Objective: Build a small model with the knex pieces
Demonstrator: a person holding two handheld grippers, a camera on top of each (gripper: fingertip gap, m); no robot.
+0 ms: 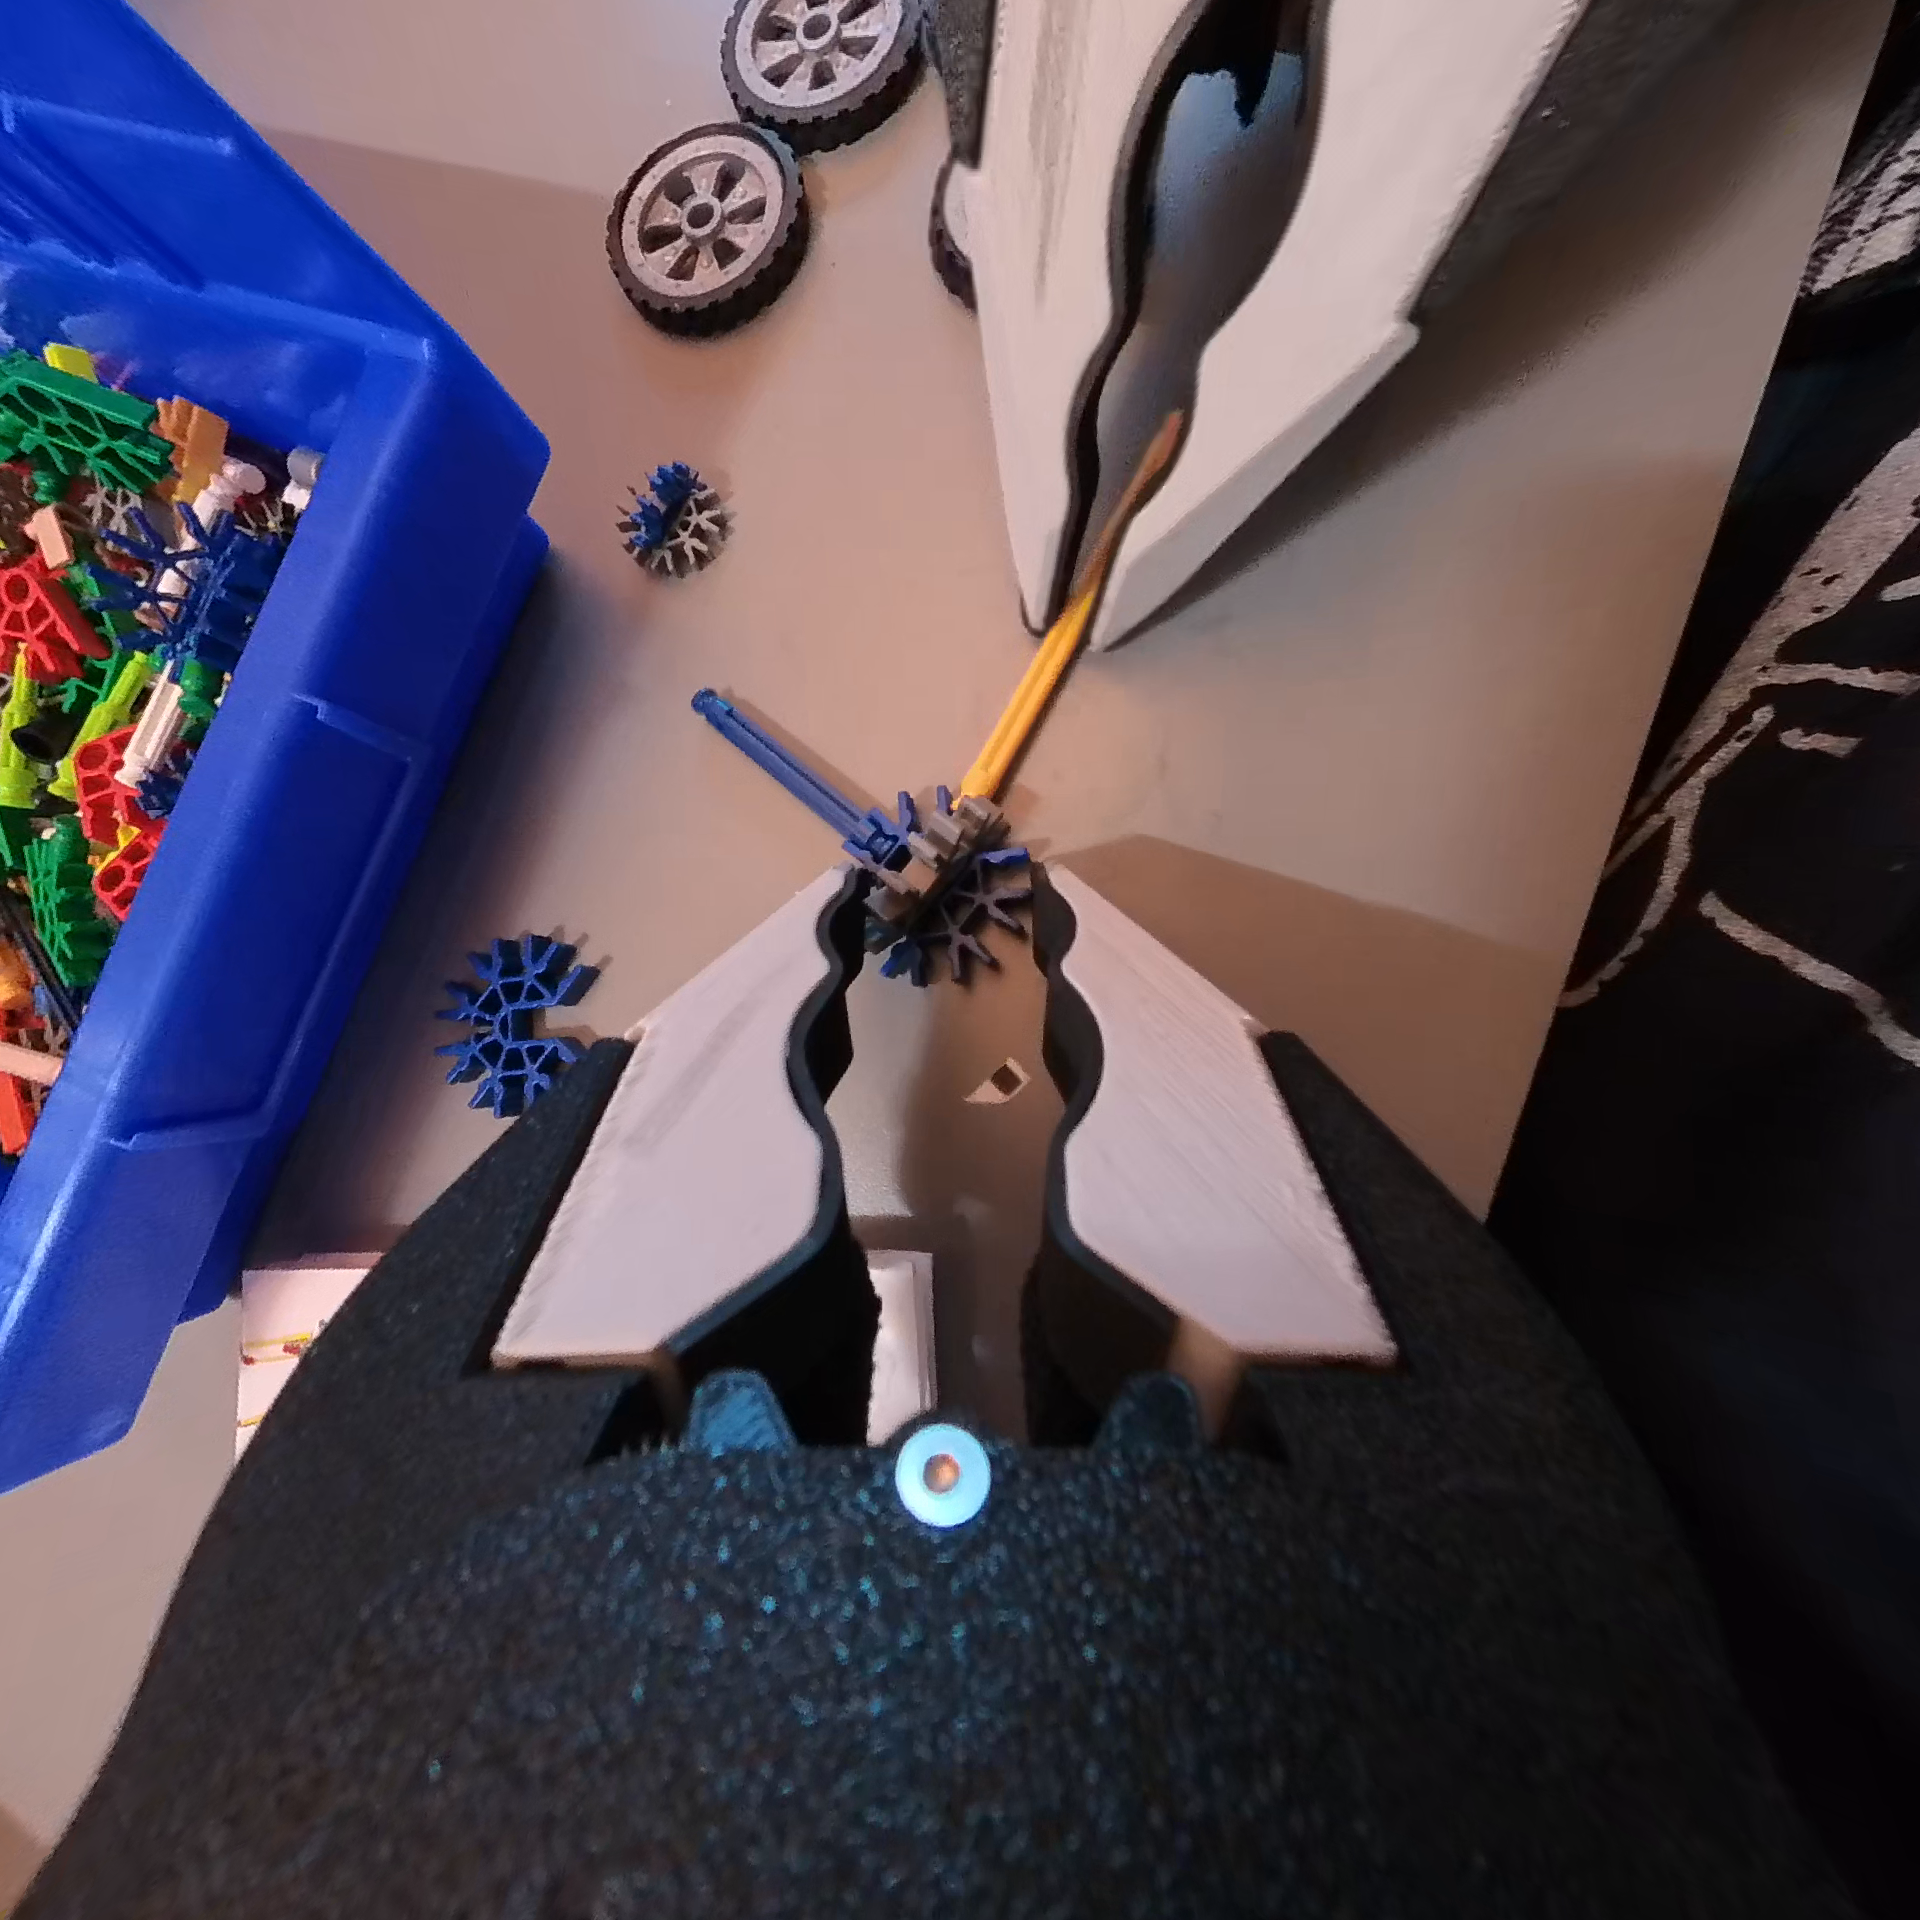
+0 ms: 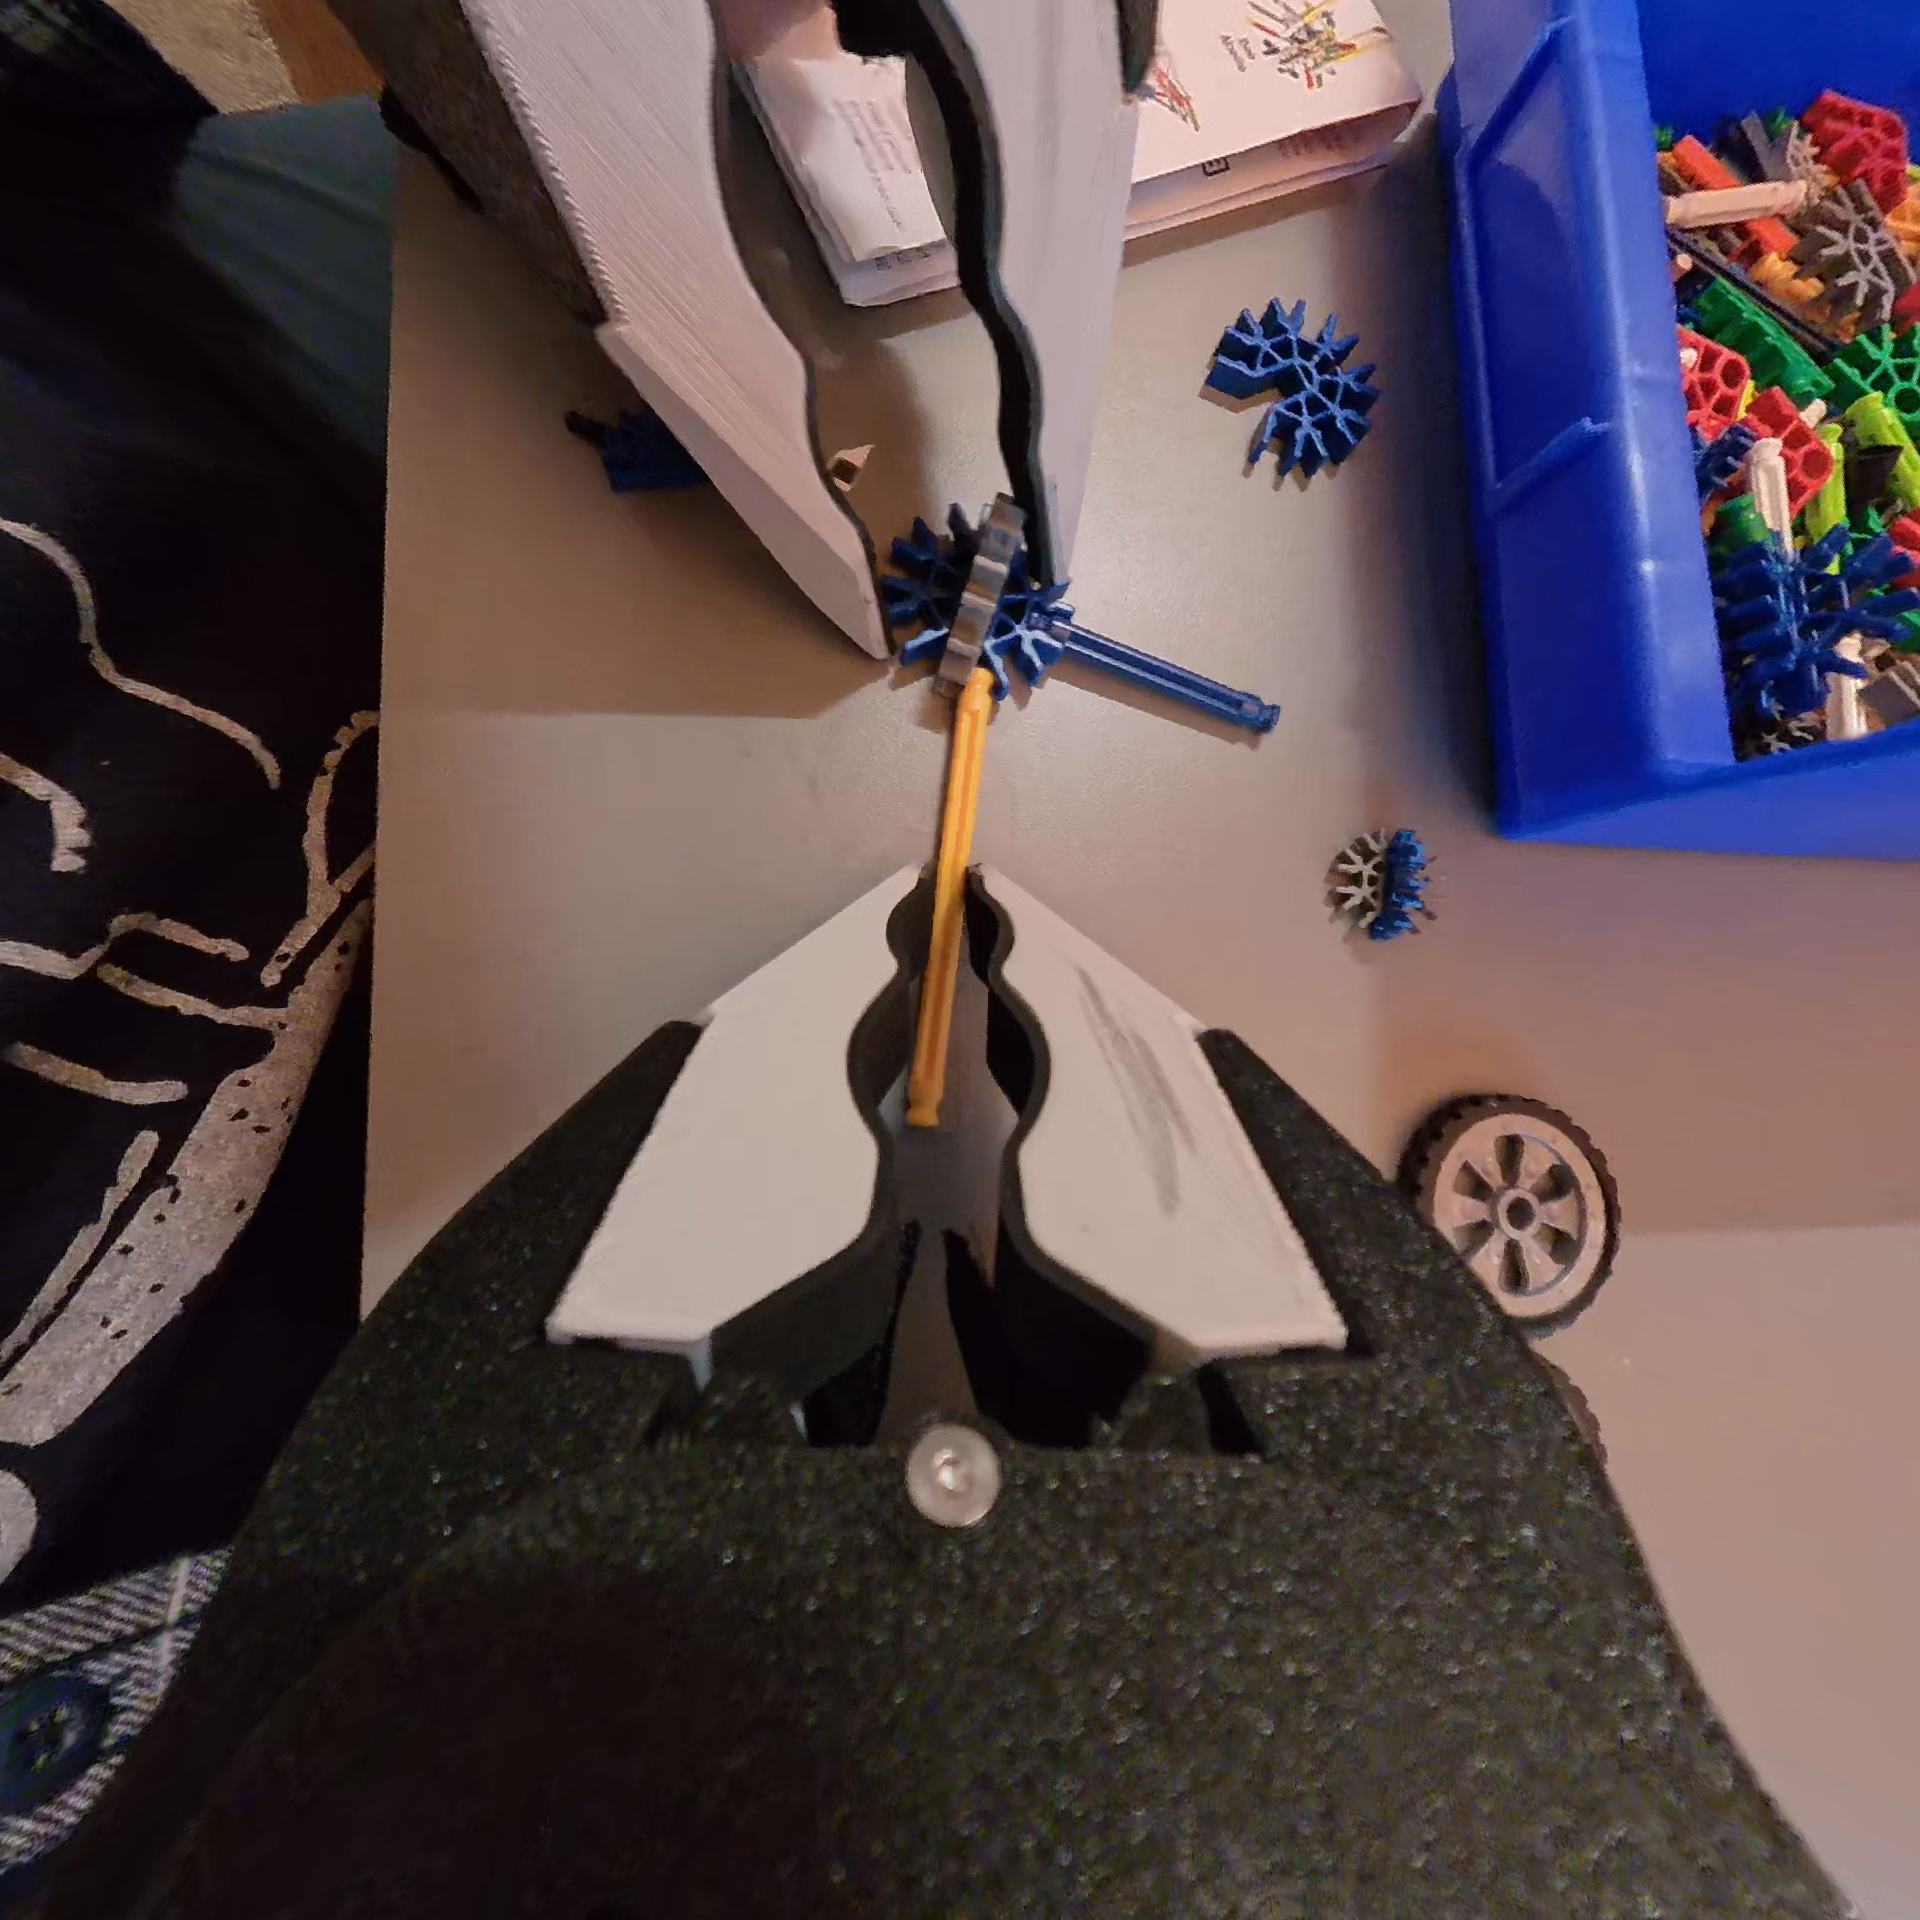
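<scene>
A blue and grey connector hub point(image 1: 951, 914) rests on the tan table point(image 1: 883, 416). A blue rod point(image 1: 779, 764) sticks out of it to the left and a yellow rod point(image 1: 1023, 712) runs up and right. My left gripper point(image 1: 945, 894) is shut on the hub, one fingertip on each side. My right gripper point(image 2: 948, 878) is shut on the yellow rod point(image 2: 961, 790), whose far end meets the hub point(image 2: 977, 613). The blue rod point(image 2: 1164, 675) points right in this view. Each gripper shows in the other's view, the right point(image 1: 1075, 629) and the left point(image 2: 971, 603).
A blue bin point(image 1: 395, 727) with several coloured pieces stands beside the work, also in the right wrist view point(image 2: 1558, 520). Two wheels point(image 1: 707, 229) and loose blue connectors point(image 1: 509, 1023) point(image 1: 675, 520) lie on the table. A paper booklet point(image 2: 1247, 125) lies at the back. A person's dark printed shirt point(image 2: 156, 831) borders the table edge.
</scene>
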